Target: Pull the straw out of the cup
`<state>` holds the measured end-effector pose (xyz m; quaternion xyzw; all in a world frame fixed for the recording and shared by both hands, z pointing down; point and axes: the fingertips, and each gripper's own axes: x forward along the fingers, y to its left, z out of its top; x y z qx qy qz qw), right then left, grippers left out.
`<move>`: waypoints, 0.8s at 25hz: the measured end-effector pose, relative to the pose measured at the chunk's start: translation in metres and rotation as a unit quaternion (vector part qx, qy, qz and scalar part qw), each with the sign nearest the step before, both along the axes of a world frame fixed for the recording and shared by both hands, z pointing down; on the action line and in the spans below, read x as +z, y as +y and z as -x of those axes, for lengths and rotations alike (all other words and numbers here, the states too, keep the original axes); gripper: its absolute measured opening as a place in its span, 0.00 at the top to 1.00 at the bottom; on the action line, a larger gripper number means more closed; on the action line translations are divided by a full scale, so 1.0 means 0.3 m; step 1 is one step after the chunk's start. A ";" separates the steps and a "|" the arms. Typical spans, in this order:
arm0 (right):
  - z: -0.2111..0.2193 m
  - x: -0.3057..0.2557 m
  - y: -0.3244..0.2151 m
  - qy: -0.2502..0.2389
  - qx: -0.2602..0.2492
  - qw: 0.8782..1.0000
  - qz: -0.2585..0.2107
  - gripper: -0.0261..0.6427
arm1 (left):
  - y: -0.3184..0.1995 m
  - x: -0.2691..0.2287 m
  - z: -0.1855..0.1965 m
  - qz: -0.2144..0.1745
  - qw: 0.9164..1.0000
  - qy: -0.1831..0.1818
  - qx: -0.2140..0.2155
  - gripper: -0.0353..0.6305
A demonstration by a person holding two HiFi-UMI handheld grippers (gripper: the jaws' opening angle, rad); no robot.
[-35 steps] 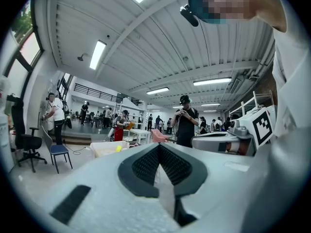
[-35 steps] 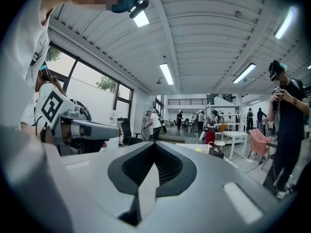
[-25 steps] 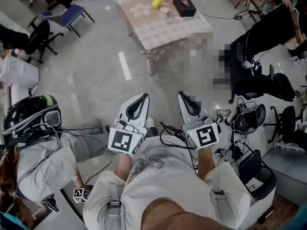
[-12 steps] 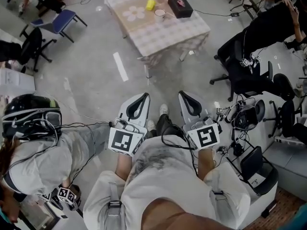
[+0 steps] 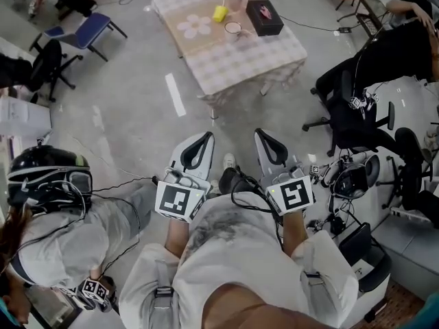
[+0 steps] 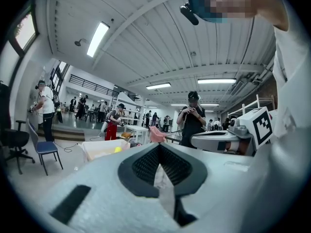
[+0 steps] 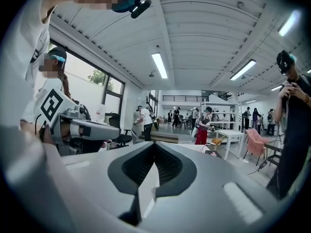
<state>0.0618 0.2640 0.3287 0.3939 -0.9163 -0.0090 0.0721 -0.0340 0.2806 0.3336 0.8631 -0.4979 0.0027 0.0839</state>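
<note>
Ahead, we hold the left gripper and the right gripper side by side above the floor, well short of the bench, each clenched shut with nothing between its jaws. At the bench's far end stands the yellow cup, with a white cup and a black box near it; the straw is too small for us to make out.

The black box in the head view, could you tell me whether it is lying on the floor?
No, the black box lies on top of the checked table, near its far edge.
</note>
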 end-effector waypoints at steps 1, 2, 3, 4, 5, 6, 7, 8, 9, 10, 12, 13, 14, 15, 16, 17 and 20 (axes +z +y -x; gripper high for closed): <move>-0.004 0.002 -0.029 0.002 -0.002 1.000 0.002 0.95 | -0.029 0.000 -0.003 0.000 1.000 0.000 -0.002 0.95; -0.008 0.004 -0.058 0.003 -0.004 1.000 0.003 0.95 | -0.059 -0.001 -0.007 0.000 1.000 -0.001 -0.003 0.95; -0.013 0.004 -0.088 0.004 -0.005 1.000 0.004 0.95 | -0.088 -0.002 -0.010 0.000 1.000 -0.001 -0.005 0.95; -0.018 0.004 -0.116 0.004 -0.007 1.000 0.004 0.95 | -0.115 -0.004 -0.014 0.000 1.000 -0.001 -0.007 0.95; -0.024 0.002 -0.143 0.004 -0.008 1.000 0.003 0.95 | -0.140 -0.007 -0.019 -0.001 1.000 -0.001 -0.008 0.95; -0.029 -0.002 -0.170 0.002 -0.009 1.000 0.002 0.95 | -0.165 -0.010 -0.024 -0.002 1.000 -0.001 -0.010 0.95; -0.034 -0.009 -0.198 -0.001 -0.010 1.000 -0.002 0.95 | -0.190 -0.013 -0.030 -0.003 1.000 -0.002 -0.011 0.95; -0.039 -0.019 -0.226 -0.006 -0.011 1.000 -0.006 0.95 | -0.217 -0.016 -0.037 -0.003 1.000 -0.004 -0.012 0.95; -0.045 -0.026 -0.253 -0.010 -0.013 1.000 -0.009 0.95 | -0.243 -0.020 -0.044 -0.003 1.000 -0.005 -0.014 0.95; -0.053 -0.026 -0.277 -0.010 -0.015 1.000 -0.007 0.95 | -0.268 -0.022 -0.052 -0.002 1.000 -0.007 -0.015 0.95; -0.072 -0.020 -0.322 -0.009 -0.018 1.000 -0.002 0.95 | -0.314 -0.026 -0.067 0.000 1.000 -0.010 -0.018 0.95; -0.079 -0.021 -0.343 -0.010 -0.020 1.000 -0.002 0.95 | -0.334 -0.028 -0.074 0.000 1.000 -0.011 -0.019 0.95; -0.086 -0.023 -0.362 -0.013 -0.021 1.000 -0.003 0.95 | -0.350 -0.031 -0.080 -0.001 1.000 -0.013 -0.020 0.95; -0.092 -0.026 -0.375 -0.015 -0.023 1.000 -0.004 0.95 | -0.361 -0.033 -0.087 -0.002 1.000 -0.015 -0.021 0.95; -0.099 -0.028 -0.381 -0.016 -0.024 1.000 -0.006 0.95 | -0.364 -0.035 -0.094 -0.004 1.000 -0.017 -0.023 0.95; -0.106 -0.030 -0.379 -0.017 -0.025 1.000 -0.008 0.95 | -0.358 -0.036 -0.100 -0.006 1.000 -0.018 -0.024 0.95; -0.124 -0.039 -0.338 -0.020 -0.031 0.999 -0.013 0.95 | -0.310 -0.044 -0.122 -0.010 0.999 -0.022 -0.031 0.95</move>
